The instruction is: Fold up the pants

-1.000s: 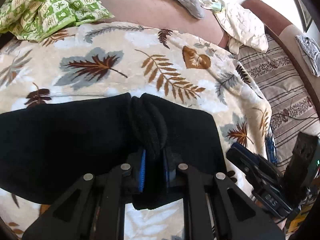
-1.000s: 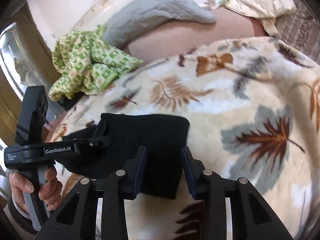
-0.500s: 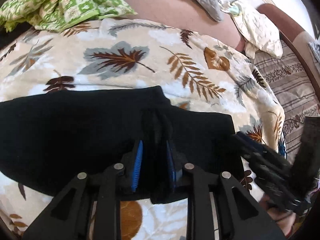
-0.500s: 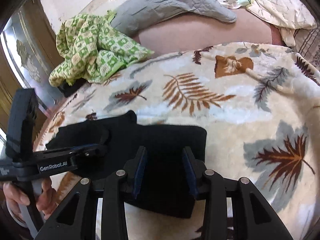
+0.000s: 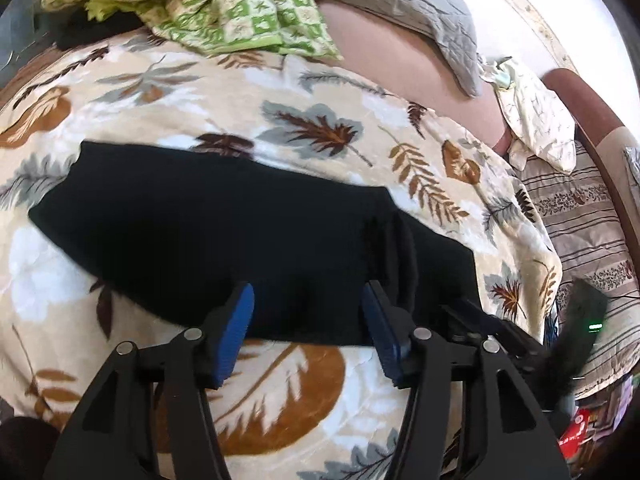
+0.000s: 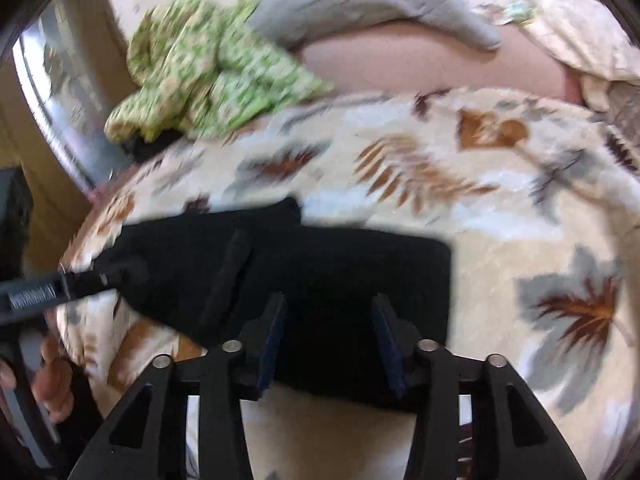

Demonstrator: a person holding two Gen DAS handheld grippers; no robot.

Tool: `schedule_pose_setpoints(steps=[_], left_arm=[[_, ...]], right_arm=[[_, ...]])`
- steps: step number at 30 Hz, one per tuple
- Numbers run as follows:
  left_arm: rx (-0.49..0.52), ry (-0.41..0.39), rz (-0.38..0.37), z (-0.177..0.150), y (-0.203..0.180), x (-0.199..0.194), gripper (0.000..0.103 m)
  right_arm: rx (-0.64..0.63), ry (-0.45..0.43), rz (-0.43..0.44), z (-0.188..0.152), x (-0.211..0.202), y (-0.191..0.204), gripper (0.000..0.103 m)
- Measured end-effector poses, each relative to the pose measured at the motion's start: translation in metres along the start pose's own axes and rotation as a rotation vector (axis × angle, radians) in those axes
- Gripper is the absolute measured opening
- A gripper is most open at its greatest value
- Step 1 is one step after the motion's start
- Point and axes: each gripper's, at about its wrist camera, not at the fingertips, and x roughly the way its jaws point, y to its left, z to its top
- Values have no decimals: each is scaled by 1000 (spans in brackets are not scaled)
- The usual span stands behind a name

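Note:
The black pants lie folded in a long flat band on the leaf-patterned blanket. A bunched ridge of cloth stands up near their right end. My left gripper is open over the near edge of the pants, holding nothing. In the right wrist view the pants lie flat and my right gripper is open above their near edge. The right gripper also shows in the left wrist view, and the left gripper at the left of the right wrist view.
A green checked cloth and a grey quilted pillow lie at the far side of the bed. A cream cloth lies at the far right beside a striped cover. The bed's edge drops off at the right.
My left gripper has opened and let go of the bunched pants cloth, which now lies on the bed. Both grippers have drawn back toward the near edge. The right gripper stays open.

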Motion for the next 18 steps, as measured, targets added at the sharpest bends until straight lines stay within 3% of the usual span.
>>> schedule_pose_setpoints(steps=[1, 4, 7, 10, 18], left_arm=[[-1, 7, 13, -3, 2, -1, 55], [4, -10, 54, -13, 7, -10, 56], [-4, -41, 85, -21, 14, -20, 60], [-27, -49, 81, -26, 24, -25, 62], [-106, -64, 81, -22, 62, -24, 66]], right_arm=[[-9, 34, -15, -5, 12, 3, 48], [-62, 15, -73, -10, 13, 15, 48], [-35, -17, -11, -4, -4, 19, 48], [-34, -46, -4, 0, -13, 27, 48], [-44, 9, -16, 7, 26, 52, 48]])
